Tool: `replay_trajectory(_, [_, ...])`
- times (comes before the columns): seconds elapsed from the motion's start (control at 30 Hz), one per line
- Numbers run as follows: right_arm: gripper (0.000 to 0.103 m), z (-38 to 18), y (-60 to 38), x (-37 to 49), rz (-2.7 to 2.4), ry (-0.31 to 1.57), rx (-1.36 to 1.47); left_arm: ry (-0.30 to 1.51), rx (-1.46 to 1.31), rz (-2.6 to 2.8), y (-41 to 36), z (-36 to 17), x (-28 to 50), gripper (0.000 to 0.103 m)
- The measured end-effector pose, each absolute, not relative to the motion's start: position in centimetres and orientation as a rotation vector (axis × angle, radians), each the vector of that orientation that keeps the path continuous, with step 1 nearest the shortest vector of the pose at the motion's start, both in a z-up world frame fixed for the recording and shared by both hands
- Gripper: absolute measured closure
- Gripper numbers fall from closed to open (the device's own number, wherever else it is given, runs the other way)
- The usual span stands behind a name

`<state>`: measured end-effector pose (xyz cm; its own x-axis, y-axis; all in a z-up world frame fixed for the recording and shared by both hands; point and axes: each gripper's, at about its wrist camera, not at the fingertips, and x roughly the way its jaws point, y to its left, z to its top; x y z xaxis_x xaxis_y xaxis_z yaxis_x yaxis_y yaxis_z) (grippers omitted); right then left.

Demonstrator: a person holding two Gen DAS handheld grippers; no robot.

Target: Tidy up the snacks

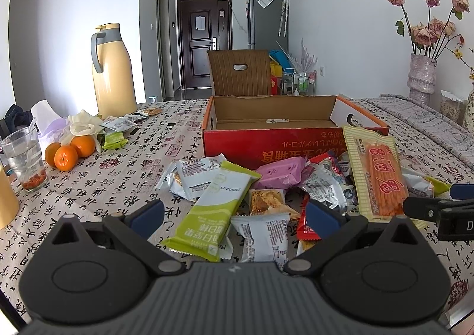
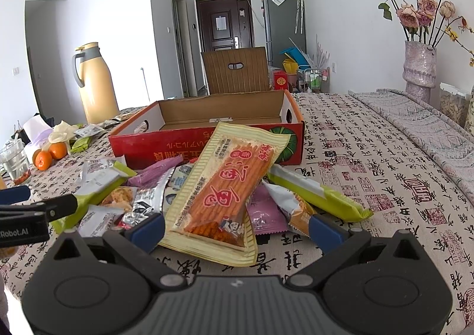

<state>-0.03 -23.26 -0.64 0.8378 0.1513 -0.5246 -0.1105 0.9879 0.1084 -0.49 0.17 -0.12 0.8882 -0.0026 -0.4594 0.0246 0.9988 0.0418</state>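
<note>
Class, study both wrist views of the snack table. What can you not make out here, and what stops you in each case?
- Box floor nearest us: hidden by its red front wall, both views.
- Snacks low in the pile: covered by the big yellow stick pack, right wrist view.
- Print on the silver packets: too small to read.
- Right gripper in the left wrist view: cut off by the edge.

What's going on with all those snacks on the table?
Someone is tidying snacks with two hand-held grippers. A heap of packets, with a long yellow stick-snack packet on top, lies before an open red box that looks empty. The left gripper and right gripper are both open, holding nothing yet.
</note>
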Motion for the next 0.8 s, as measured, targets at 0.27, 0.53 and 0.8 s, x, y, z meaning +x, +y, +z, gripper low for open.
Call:
replay_trajectory(0.27, [0.0, -0.81, -23.08, -0.22, 0.138, 0.565, 0.074, 0.478, 0.038, -0.014, 0.31, -0.3, -0.71, 0.0])
replay_trajectory(0.53, [0.0, -0.38, -23.0, -0.25, 0.125, 0.564, 0.067, 0.481, 0.022, -0.023, 0.58, -0.3, -0.55, 0.0])
replay_trajectory(0.8, [0.0, -0.28, -22.96, -0.39, 0.123, 0.562, 0.065, 0.482, 0.018, -0.024, 0.63, -0.32, -0.58, 0.0])
